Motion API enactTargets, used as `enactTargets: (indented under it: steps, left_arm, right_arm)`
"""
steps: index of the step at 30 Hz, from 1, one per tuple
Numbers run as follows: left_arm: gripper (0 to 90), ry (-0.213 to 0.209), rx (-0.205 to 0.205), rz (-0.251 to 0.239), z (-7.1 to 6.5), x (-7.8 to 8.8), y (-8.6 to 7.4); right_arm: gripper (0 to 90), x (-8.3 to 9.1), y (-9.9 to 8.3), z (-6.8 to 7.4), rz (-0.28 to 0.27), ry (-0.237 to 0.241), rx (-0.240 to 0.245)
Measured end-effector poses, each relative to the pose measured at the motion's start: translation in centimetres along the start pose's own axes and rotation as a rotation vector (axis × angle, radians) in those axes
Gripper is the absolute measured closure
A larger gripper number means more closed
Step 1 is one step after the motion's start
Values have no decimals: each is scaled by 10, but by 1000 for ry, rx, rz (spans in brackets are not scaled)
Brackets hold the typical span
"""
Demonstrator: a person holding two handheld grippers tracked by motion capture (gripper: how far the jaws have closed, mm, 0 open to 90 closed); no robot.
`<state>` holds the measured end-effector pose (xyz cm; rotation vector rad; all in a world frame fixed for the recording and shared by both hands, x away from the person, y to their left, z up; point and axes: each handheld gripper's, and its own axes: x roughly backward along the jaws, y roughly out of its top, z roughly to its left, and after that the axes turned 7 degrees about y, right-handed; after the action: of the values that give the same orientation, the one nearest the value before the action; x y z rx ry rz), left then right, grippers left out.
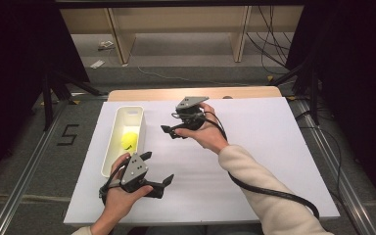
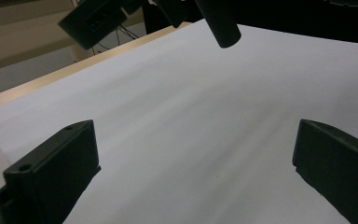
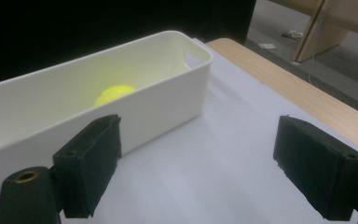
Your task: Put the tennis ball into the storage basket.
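With the yellow ball already lying in the white bin near the bench's left edge, both the left gripper and right gripper are released and empty, so the placing appears done.

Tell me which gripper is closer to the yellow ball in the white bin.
Left. The left gripper sits just beside the bin's near end, slightly toward the person from the ball. The right gripper hovers farther off, beyond the bin's wall.
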<state>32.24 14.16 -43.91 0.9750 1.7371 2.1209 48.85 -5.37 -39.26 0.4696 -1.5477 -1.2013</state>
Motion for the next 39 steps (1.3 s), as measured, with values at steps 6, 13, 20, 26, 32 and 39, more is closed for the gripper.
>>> enactTargets:
  steps: [6, 13, 20, 26, 32, 39]
  left_arm:
    - [0, 1, 1, 0, 0, 0, 0]
    - [0, 0, -1, -3, 0, -1, 0]
    - [0, 2, 2, 3, 0, -1, 0]
    - [0, 0, 2, 4, 0, -1, 0]
    - [0, 2, 4, 3, 0, -1, 0]
    - [0, 2, 5, 3, 0, -1, 0]
  right_arm:
    - [158, 14, -11, -4, 1, -16, -3]
    - [159, 34, -19, -10, -6, -36, -6]
    - [159, 49, -30, -16, -17, -57, -25]
    - [159, 62, -40, -21, -20, -72, -36]
    - [159, 76, -46, -26, -29, -89, -46]
    - [159, 91, -57, -30, -34, -111, -57]
